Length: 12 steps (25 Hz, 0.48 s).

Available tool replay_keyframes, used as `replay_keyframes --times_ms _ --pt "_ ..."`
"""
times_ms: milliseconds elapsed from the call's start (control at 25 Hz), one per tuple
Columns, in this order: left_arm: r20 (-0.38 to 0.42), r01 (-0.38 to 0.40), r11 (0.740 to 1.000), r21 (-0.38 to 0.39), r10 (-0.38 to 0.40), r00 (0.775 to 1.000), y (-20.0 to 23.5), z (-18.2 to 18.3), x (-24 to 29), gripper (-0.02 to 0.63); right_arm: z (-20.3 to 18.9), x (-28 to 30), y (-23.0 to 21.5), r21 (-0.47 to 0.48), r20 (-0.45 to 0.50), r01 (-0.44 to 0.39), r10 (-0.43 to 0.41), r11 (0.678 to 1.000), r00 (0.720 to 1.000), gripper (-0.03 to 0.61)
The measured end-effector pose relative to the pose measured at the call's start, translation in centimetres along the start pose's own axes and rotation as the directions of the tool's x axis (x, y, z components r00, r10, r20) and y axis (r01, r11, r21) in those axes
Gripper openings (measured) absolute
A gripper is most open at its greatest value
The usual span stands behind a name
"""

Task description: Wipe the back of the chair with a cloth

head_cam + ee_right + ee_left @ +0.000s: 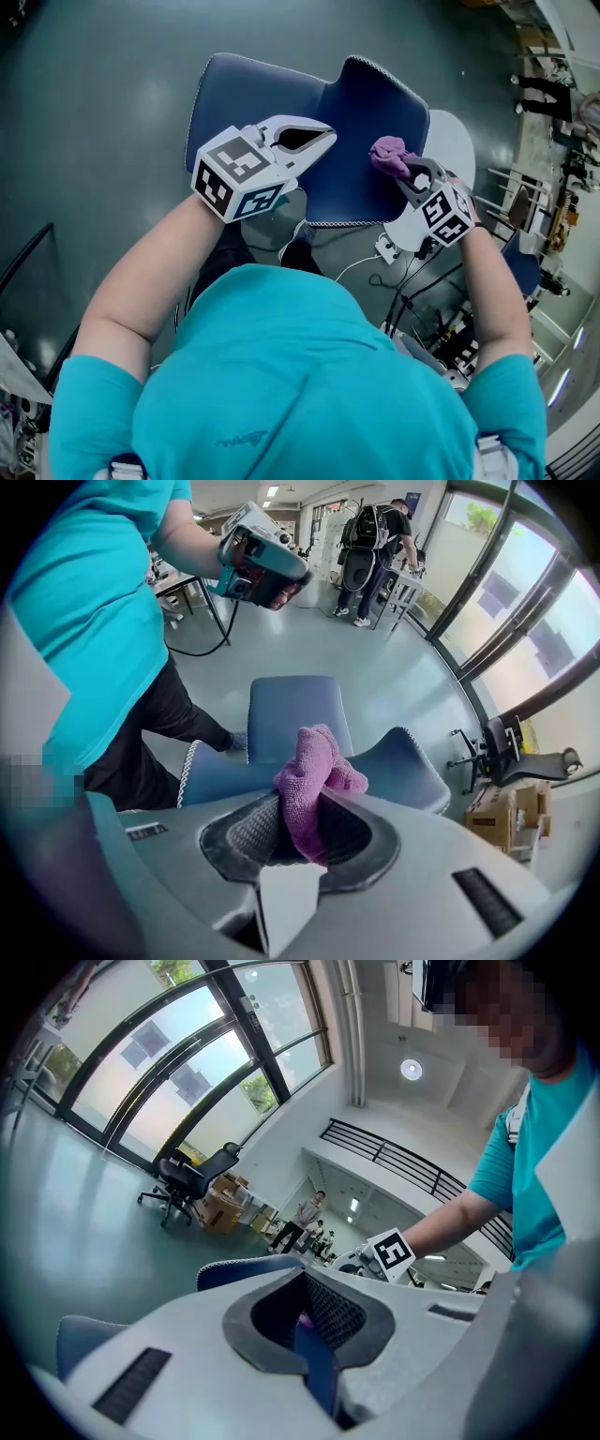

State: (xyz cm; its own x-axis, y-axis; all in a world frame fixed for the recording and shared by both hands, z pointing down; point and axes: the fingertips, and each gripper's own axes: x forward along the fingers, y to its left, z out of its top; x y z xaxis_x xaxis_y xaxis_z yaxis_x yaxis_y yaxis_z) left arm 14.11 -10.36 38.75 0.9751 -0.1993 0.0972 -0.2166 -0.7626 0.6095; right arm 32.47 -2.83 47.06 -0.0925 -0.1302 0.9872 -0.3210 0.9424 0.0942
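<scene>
The person in the teal short-sleeved shirt (300, 375) stood over the blue padded chair with white stitched edging (361, 187), looking steeply down on it. The right gripper (412, 171) was clamped on the crumpled purple microfibre cloth (389, 155). In the right gripper view its jaws pinched the cloth's lower part while the bunched top stood up above the tips (314, 757). The cloth sat at the right part of the chair's back, touching or just over the blue surface; the exact contact could not be made out.

The left gripper (326, 136) lay at the back's left side edge, where the back meets the seat. Its jaws were drawn nearly together on that edge, and in the left gripper view a strip of blue padding ran down between them (314, 1363). A speck of purple showed beyond the tips. The square-marker cube (234, 176) sat just ahead of the left forearm.

The chair stood on the smooth grey-green floor (94, 94), and loose cables lay under its back edge.
</scene>
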Motion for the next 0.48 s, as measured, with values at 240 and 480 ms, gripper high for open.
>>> replay_keyframes --times_ms 240,480 --pt "0.013 0.001 1.000 0.012 -0.001 1.000 -3.9 -3.5 -0.7 -0.005 -2.1 -0.4 6.4 -0.009 0.015 -0.003 0.004 1.000 1.000 0.092" --pt "-0.001 0.014 1.000 0.001 -0.014 1.000 -3.3 -1.5 -0.8 -0.005 -0.9 -1.4 5.9 0.002 0.022 -0.020 0.020 1.000 1.000 0.092"
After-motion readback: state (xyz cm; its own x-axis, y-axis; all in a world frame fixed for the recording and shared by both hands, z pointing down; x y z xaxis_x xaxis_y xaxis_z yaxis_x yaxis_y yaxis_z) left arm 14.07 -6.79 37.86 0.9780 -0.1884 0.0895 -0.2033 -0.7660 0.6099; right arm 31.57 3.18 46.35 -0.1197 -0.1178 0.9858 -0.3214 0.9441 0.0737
